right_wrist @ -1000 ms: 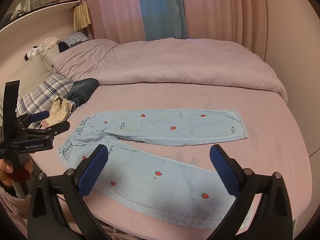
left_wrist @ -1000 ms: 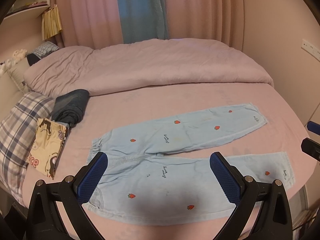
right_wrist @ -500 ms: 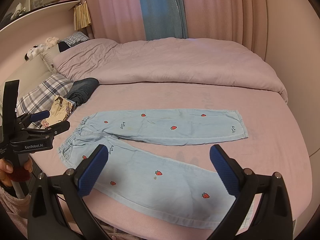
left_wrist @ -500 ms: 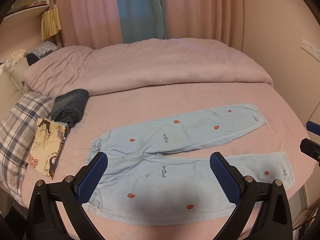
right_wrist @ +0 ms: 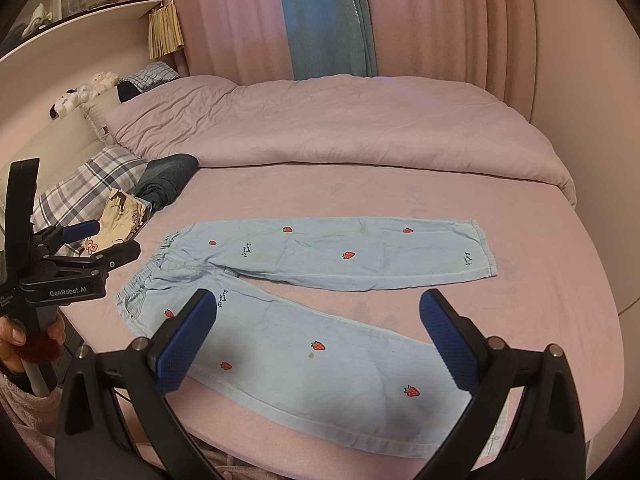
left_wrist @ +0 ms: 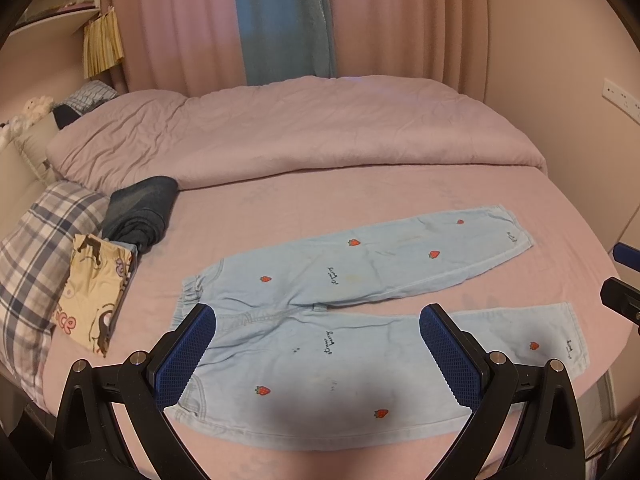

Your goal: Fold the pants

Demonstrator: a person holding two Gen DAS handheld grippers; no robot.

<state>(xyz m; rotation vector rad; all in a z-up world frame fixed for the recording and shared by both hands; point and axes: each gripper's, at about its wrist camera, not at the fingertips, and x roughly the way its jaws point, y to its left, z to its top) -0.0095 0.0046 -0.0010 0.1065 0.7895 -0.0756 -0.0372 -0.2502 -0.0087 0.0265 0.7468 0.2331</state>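
Note:
Light blue pants with red strawberry prints lie flat on the pink bed sheet, legs spread apart in a V, waistband to the left. They also show in the right wrist view. My left gripper is open and empty, hovering above the near leg by the waist. My right gripper is open and empty above the near leg. The left gripper also shows in the right wrist view, held by a hand just left of the waistband.
A pink duvet is bunched across the far half of the bed. A plaid pillow, a folded dark garment and a cream printed cloth lie at the left. The bed's near edge runs just below the pants.
Both grippers have stayed almost still, with only a slight drift of the view. The pants have not moved.

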